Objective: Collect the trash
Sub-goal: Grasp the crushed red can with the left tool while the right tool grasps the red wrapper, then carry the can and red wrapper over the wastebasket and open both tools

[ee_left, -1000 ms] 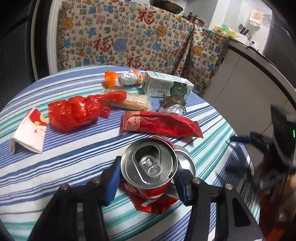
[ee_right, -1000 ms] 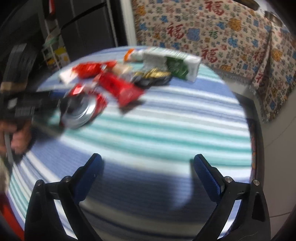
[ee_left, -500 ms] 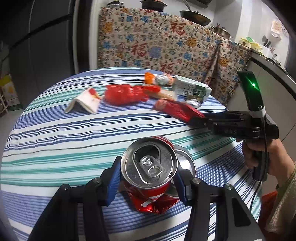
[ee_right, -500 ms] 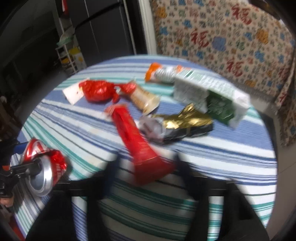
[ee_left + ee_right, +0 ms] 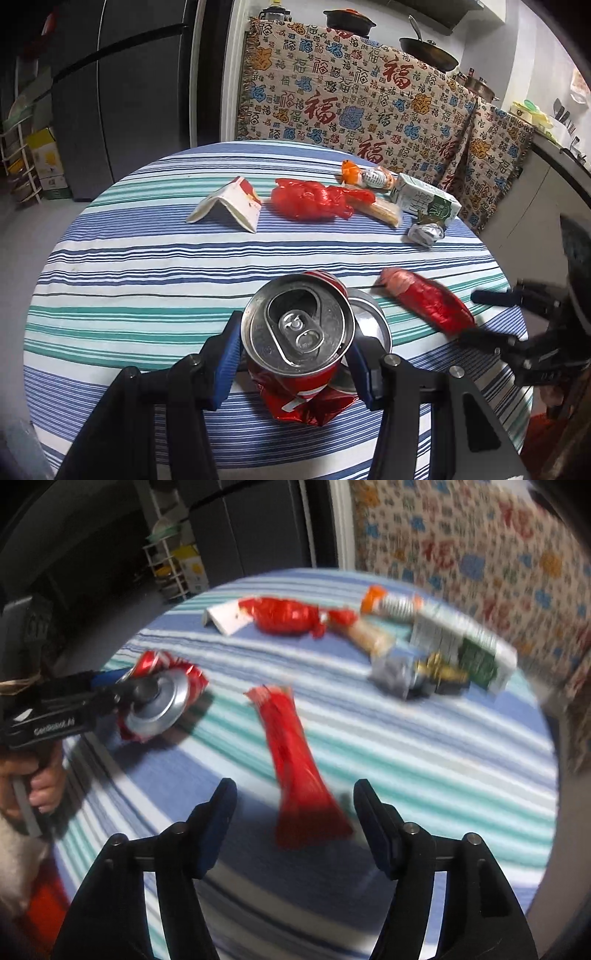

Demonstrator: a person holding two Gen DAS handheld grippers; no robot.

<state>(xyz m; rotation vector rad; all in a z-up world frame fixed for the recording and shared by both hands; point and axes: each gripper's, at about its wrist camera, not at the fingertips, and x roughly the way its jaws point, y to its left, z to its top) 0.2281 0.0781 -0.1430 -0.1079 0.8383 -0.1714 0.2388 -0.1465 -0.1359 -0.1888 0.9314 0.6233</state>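
Note:
My left gripper [image 5: 295, 354] is shut on a crushed red soda can [image 5: 299, 332] and holds it above the near part of the striped round table [image 5: 147, 266]. The can also shows in the right wrist view [image 5: 162, 698]. My right gripper [image 5: 291, 812] is open, its fingers on either side of the near end of a long red snack wrapper [image 5: 291, 760], apart from it. That wrapper lies on the cloth at the right in the left wrist view [image 5: 428, 302].
At the far side lie a folded white and red paper [image 5: 229, 206], a red plastic bag [image 5: 314, 199], a biscuit pack [image 5: 384, 210], an orange-capped wrapper [image 5: 369, 177], a green and white carton [image 5: 424, 199] and crumpled foil [image 5: 424, 232]. A patterned cloth [image 5: 351, 103] hangs behind.
My left gripper has pulled back with the can. The right gripper has moved in over the table, and the red wrapper has come nearer, between its open fingers.

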